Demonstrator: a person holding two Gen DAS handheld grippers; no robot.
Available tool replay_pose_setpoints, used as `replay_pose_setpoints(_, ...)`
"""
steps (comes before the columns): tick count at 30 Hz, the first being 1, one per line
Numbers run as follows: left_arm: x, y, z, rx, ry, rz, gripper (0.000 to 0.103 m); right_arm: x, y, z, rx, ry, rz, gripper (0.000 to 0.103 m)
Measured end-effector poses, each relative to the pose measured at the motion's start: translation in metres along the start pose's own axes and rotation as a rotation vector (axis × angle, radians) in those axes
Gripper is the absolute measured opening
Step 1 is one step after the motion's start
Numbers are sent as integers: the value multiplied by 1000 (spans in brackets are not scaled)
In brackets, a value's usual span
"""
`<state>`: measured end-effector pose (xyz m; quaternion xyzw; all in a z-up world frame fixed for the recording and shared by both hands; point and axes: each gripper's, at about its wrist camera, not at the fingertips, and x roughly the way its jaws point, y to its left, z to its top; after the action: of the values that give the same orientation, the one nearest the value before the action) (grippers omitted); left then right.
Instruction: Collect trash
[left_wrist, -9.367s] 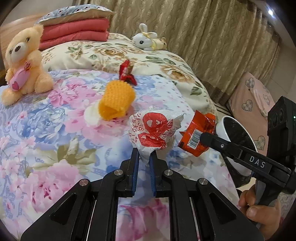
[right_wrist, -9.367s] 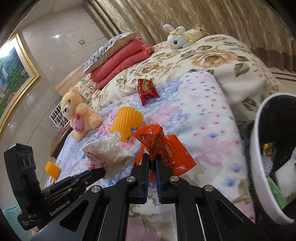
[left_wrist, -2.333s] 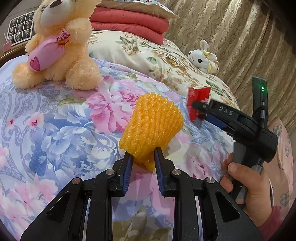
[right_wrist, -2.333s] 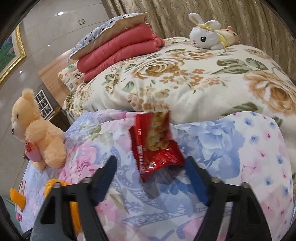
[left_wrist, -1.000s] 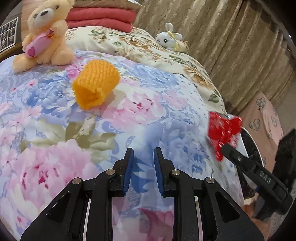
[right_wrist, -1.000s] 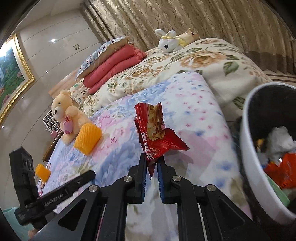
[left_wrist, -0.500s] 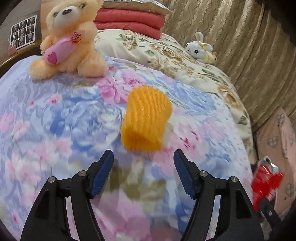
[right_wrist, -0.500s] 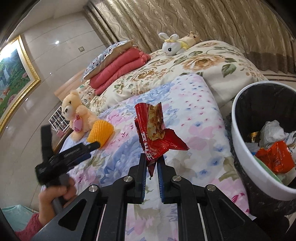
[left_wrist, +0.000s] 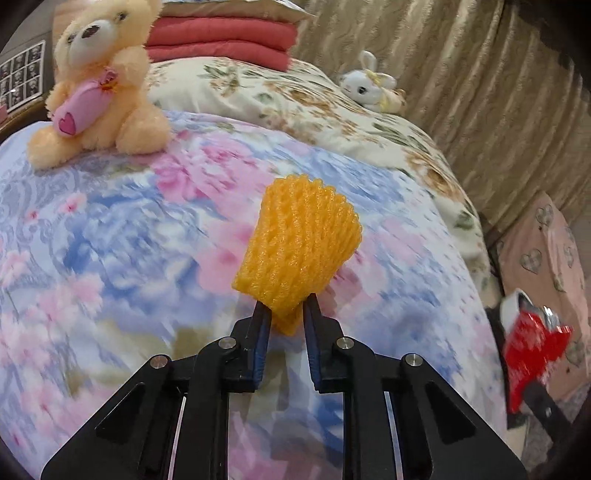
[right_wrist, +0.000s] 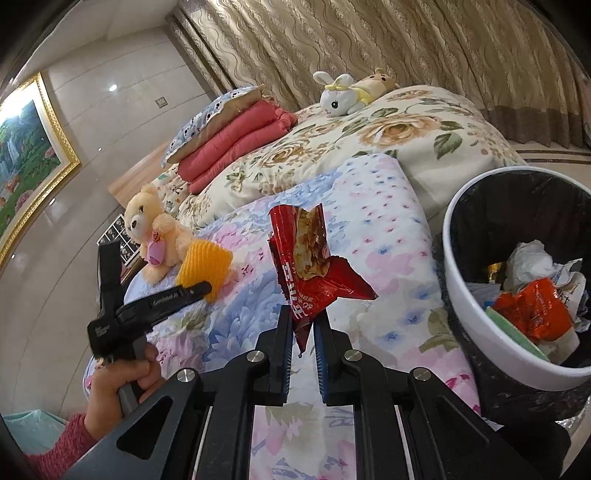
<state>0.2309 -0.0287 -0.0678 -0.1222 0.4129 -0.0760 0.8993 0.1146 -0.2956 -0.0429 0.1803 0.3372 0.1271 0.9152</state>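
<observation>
the left gripper (left_wrist: 286, 319) has its two fingers pinched onto the lower edge of the orange foam fruit net (left_wrist: 299, 249), which sits over the floral quilt (left_wrist: 110, 240) in front of the teddy bear (left_wrist: 99, 85). the right gripper (right_wrist: 304, 325) is clamped on the bottom corner of a red snack wrapper (right_wrist: 310, 266), held upright above the quilt just left of the white trash bin (right_wrist: 476, 314). the bin holds crumpled paper and an orange wrapper (right_wrist: 532, 314).

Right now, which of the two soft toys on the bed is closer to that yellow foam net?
The peach teddy bear hugging a pink heart pillow; the yellow foam net sits beside it. The white bunny lies far off near the curtain.
</observation>
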Motion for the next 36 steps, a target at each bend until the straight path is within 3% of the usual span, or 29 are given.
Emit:
replay_pose_setpoints(15, -27, -93, -45, 176, 56, -164, 17, -37, -29, -1, 28, -43, -60, 11)
replay_pose_setpoints(36, -40, -172, -58, 310, 58, -246, 17, -86, -74, 0, 100, -112, -143, 11)
